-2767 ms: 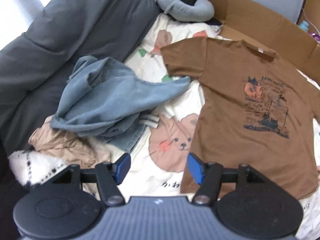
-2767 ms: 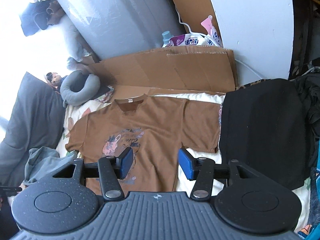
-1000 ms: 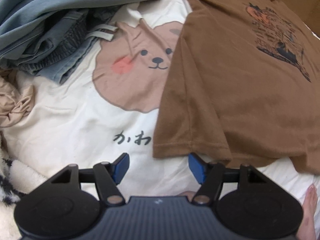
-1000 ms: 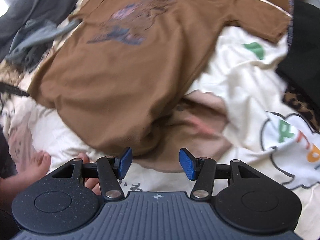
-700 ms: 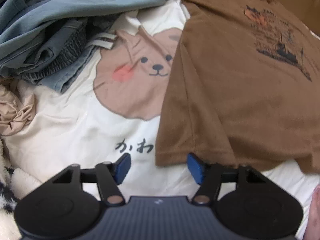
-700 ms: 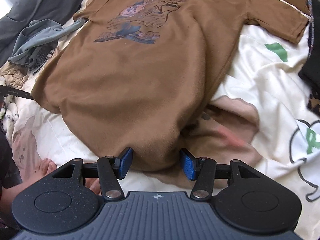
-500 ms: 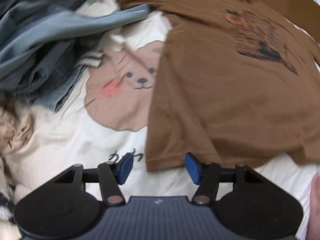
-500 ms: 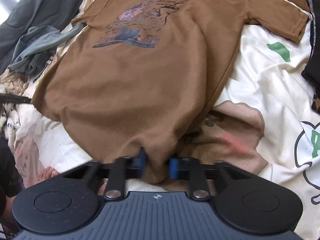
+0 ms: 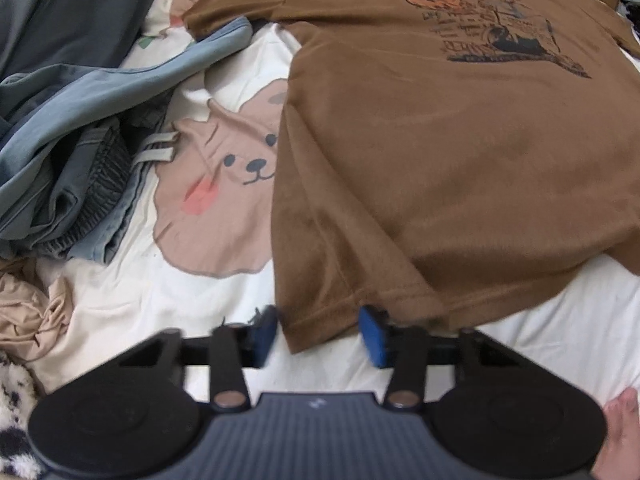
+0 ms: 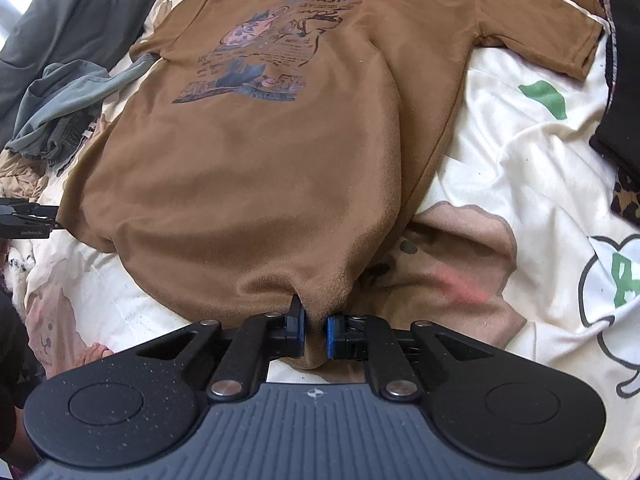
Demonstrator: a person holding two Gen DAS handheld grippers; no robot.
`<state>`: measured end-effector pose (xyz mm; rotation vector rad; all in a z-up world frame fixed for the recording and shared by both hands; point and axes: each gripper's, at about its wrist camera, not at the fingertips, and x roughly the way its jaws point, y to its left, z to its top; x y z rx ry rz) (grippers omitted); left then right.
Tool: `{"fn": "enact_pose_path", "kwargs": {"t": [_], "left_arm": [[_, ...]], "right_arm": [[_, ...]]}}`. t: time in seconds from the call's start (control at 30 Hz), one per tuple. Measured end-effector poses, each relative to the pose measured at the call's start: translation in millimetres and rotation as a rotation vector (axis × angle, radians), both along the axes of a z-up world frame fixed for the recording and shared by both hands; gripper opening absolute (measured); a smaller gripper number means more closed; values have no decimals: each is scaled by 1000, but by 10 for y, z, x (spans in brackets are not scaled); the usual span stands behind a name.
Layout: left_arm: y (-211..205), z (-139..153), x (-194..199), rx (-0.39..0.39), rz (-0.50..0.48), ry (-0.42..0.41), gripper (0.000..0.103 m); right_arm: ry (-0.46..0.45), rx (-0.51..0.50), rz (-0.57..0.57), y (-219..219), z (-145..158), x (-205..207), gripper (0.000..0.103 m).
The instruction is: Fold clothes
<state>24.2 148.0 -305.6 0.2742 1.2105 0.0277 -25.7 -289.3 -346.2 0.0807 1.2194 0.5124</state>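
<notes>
Moved since: both your tools dropped from high over the bed to the shirt's bottom hem; R pinched shut, L narrowed in.
R tool [image 10: 314, 336]: clamped on a bunch of hem, blue pads squeezing brown cloth between them. Jaws closing the last bit. Grip's low on the hem so you can lift that edge.
L tool [image 9: 320, 334]: jaws closing w/ the other hem corner between them, but pads not pressing yet; gap shows both sides of the cloth. Not a grip yet.
Brown T-shirt [image 10: 280, 168]: flat on the bed, print side up, collar far from you, hem nearest you. Spread out like that so the fold runs clean.
Bed sheet [image 9: 224, 216]: bear print, cream; shirt lies on it.
Blue-grey clothes [image 9: 80, 128]: heaped to the left of the shirt; a strip reaches just beside the near sleeve, contact hard to tell.
Beige garment [image 9: 28, 312]: crumpled at left edge, apart from the shirt.
Bare foot [image 9: 620, 432]: bottom right corner, near your L tool.
Step, my read: taking both hem corners for the first fold toward the collar. Let L finish closing before you lift, else that corner drags.
</notes>
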Motion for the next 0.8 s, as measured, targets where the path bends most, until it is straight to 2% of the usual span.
{"fn": "enact_pose_path", "kwargs": {"t": [0.13, 0.23, 0.33, 0.4, 0.47, 0.6, 0.77, 0.8], "left_arm": [[38, 117, -38, 16, -6, -57, 35], [48, 111, -39, 14, -21, -46, 35], [-14, 37, -42, 27, -55, -28, 44], [-39, -13, -50, -1, -55, -15, 48], [-57, -52, -61, -37, -50, -3, 48], [-99, -144, -64, -31, -49, 2, 52], [-51, -172, -35, -27, -21, -4, 49], [-24, -150, -36, -32, -17, -8, 45]], "right_arm": [[-1, -1, -10, 8, 0, -7, 9], [3, -5, -15, 28, -9, -1, 9], [5, -12, -15, 56, -4, 3, 9], [9, -13, -16, 57, 0, 10, 9], [14, -13, -21, 50, -4, 19, 9], [25, -15, -29, 52, -18, 28, 9], [28, -24, -25, 81, -14, 34, 9], [27, -24, -25, 81, -13, 38, 9]]}}
